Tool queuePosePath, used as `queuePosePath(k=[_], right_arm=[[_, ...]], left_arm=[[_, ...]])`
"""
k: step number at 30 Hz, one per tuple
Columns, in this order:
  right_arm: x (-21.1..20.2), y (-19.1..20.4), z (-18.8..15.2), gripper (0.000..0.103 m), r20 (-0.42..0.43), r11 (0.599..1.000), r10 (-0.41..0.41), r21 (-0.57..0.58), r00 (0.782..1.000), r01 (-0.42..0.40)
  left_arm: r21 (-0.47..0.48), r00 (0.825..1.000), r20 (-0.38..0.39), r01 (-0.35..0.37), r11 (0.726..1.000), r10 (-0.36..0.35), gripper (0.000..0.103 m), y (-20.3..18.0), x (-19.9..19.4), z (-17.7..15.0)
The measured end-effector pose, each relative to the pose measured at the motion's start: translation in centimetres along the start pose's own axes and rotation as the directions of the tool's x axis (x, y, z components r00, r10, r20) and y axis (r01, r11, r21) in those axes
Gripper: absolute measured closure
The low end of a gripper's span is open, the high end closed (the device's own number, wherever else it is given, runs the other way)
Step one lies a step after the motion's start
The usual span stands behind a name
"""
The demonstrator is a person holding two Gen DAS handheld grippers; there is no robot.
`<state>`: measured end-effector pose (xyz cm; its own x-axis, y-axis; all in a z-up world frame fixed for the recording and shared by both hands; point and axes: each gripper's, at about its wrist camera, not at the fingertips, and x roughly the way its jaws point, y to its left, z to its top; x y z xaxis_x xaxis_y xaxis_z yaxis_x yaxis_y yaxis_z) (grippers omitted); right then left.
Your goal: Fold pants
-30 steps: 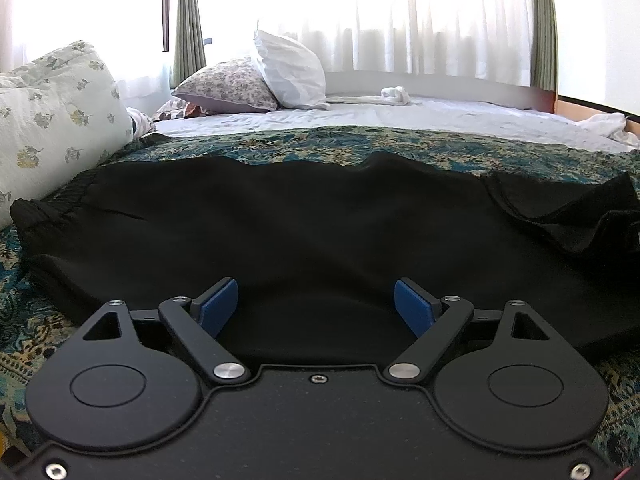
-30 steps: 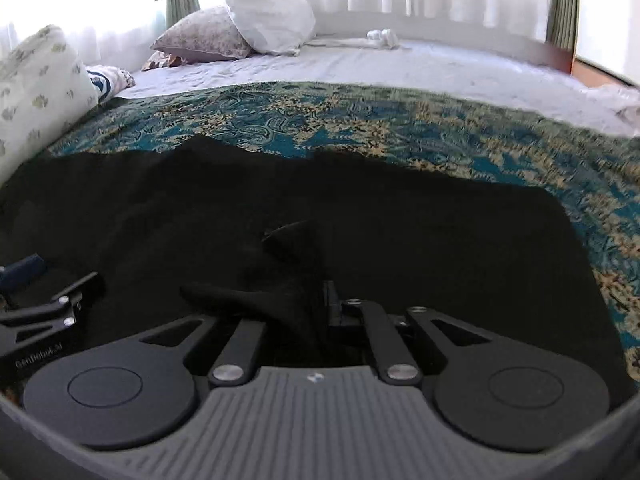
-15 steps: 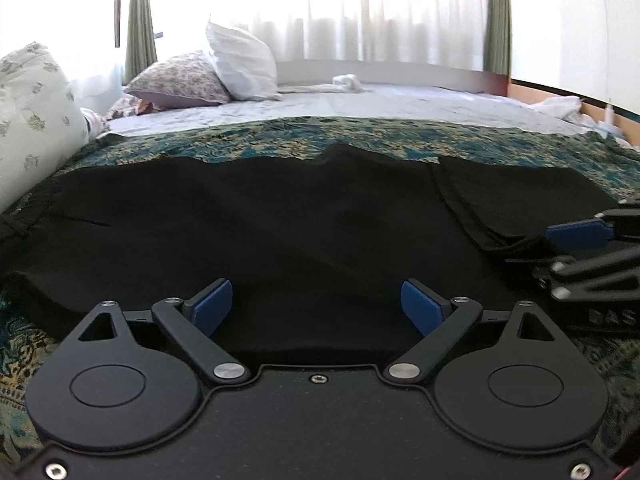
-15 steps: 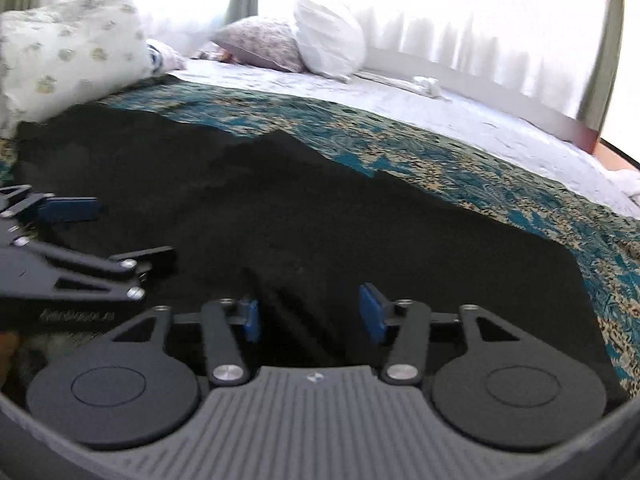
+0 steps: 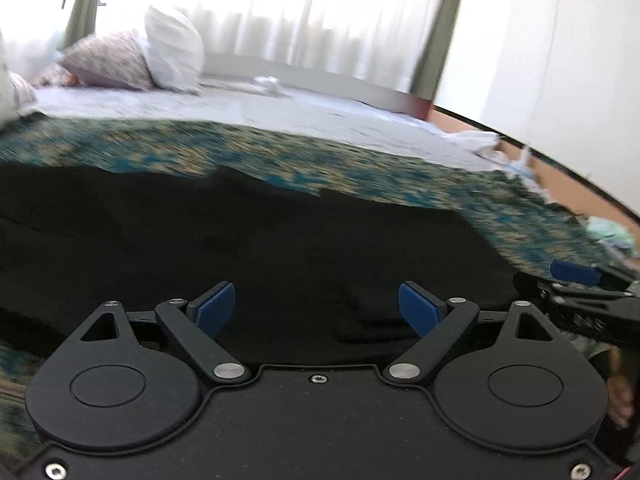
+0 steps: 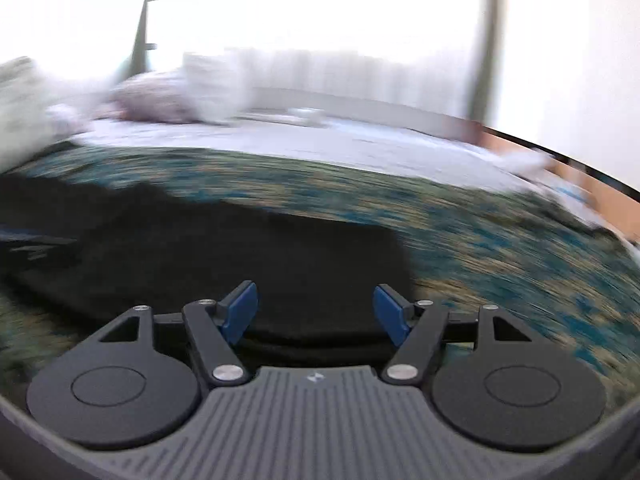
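Black pants [image 5: 280, 240] lie spread flat on a teal patterned bedspread [image 5: 360, 172]. My left gripper [image 5: 317, 308] hovers over their near edge, its blue pads wide apart and closing slightly, with nothing gripped between them. In the right wrist view the pants [image 6: 240, 248] end in a straight edge on the right. My right gripper [image 6: 315, 317] sits over the near right corner, its jaws opening, with cloth lying below them but not pinched. The right gripper [image 5: 576, 280] also shows at the right edge of the left wrist view. Both views are blurred by motion.
Pillows [image 5: 172, 56] lean at the far left on a white sheet [image 5: 280, 108], in front of bright curtained windows. A floral pillow [image 6: 16, 100] stands at the left. The bed's right edge, with crumpled white cloth [image 5: 476, 140], borders an orange-brown floor [image 5: 580, 192].
My right gripper let go of the bunched pant fabric, opened wide and swept to the right. The fabric now lies flat. The left gripper lifted and turned right, staying wide.
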<state>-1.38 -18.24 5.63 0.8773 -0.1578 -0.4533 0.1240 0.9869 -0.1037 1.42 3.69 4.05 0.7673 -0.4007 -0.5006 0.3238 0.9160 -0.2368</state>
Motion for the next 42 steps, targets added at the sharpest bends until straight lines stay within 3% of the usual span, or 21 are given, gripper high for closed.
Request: queuePosePath(k=[5, 11, 15, 20, 22, 23, 24, 25, 26, 29, 33, 35, 39, 42], right_arm=[[1.5, -4.9, -0.5, 0.028, -0.025, 0.979, -0.15, 0.139, 0.988, 0.152], [3.8, -8.2, -1.5, 0.044, -0.088, 0.948, -0.141, 0.275, 0.986, 0.16], [4.5, -7.1, -3.7, 0.051, -0.124, 0.967, -0.121, 0.209, 0.985, 0.145], [3.6, -4.7, -4.6, 0.057, -0.056, 0.984, -0.163, 0.058, 0.985, 0.166], [3.3, -4.3, -4.9, 0.057, -0.037, 0.985, -0.166, 0.032, 0.985, 0.167], [3.2, -4.4, -4.8, 0.057, -0.03, 0.986, -0.161, 0.031, 0.987, 0.162], [3.1, -4.5, -4.8, 0.055, -0.027, 0.987, -0.155, 0.038, 0.988, 0.156], [3.1, -4.7, -4.9, 0.053, -0.024, 0.987, -0.152, 0.048, 0.988, 0.153], [2.9, -4.9, -4.9, 0.047, -0.022, 0.987, -0.146, 0.063, 0.989, 0.148], [2.2, -5.9, -4.9, 0.039, -0.006, 0.987, -0.1, 0.123, 0.995, 0.1], [0.7, -6.9, -5.3, 0.027, 0.037, 0.984, 0.024, 0.178, 0.999, -0.03], [0.4, -6.6, -5.5, 0.026, 0.03, 0.985, 0.066, 0.159, 0.997, -0.07], [0.7, -5.0, -5.8, 0.025, -0.005, 0.996, 0.046, 0.077, 0.999, -0.046], [0.9, -4.7, -5.8, 0.025, -0.01, 0.996, 0.055, 0.071, 0.998, -0.054]], left_arm=[[-0.01, 0.997, -0.072, -0.028, 1.0, 0.027, 0.014, -2.1, 3.3, 0.2], [-0.069, 0.99, -0.129, -0.068, 0.995, 0.059, 0.014, -3.1, 6.3, 0.0], [-0.113, 0.99, -0.128, -0.067, 0.991, 0.053, 0.011, -3.4, 7.5, 0.4], [-0.156, 0.99, -0.13, -0.07, 0.985, 0.05, 0.008, -3.3, 8.8, 0.9], [-0.166, 0.99, -0.132, -0.076, 0.983, 0.054, 0.011, -3.4, 9.1, 1.1], [-0.172, 0.99, -0.133, -0.079, 0.982, 0.057, 0.023, -3.4, 9.3, 1.2], [-0.175, 0.988, -0.135, -0.092, 0.98, 0.069, 0.047, -3.4, 9.4, 1.2], [-0.169, 0.986, -0.134, -0.121, 0.978, 0.099, 0.061, -3.5, 9.4, 1.3], [-0.16, 0.983, -0.134, -0.148, 0.976, 0.127, 0.089, -3.6, 9.3, 1.3], [-0.205, 0.989, -0.089, -0.136, 0.969, 0.12, 0.092, -3.0, 8.2, 1.2], [-0.125, 0.985, -0.01, -0.175, 0.977, 0.175, 0.092, -3.5, 6.2, 1.1], [-0.094, 0.981, -0.002, -0.192, 0.977, 0.193, 0.092, -3.4, 5.8, 1.0], [-0.109, 0.976, -0.049, -0.218, 0.97, 0.214, 0.092, -2.2, 6.2, 0.8], [-0.115, 0.973, -0.043, -0.229, 0.967, 0.226, 0.092, -1.5, 6.4, 0.9]])
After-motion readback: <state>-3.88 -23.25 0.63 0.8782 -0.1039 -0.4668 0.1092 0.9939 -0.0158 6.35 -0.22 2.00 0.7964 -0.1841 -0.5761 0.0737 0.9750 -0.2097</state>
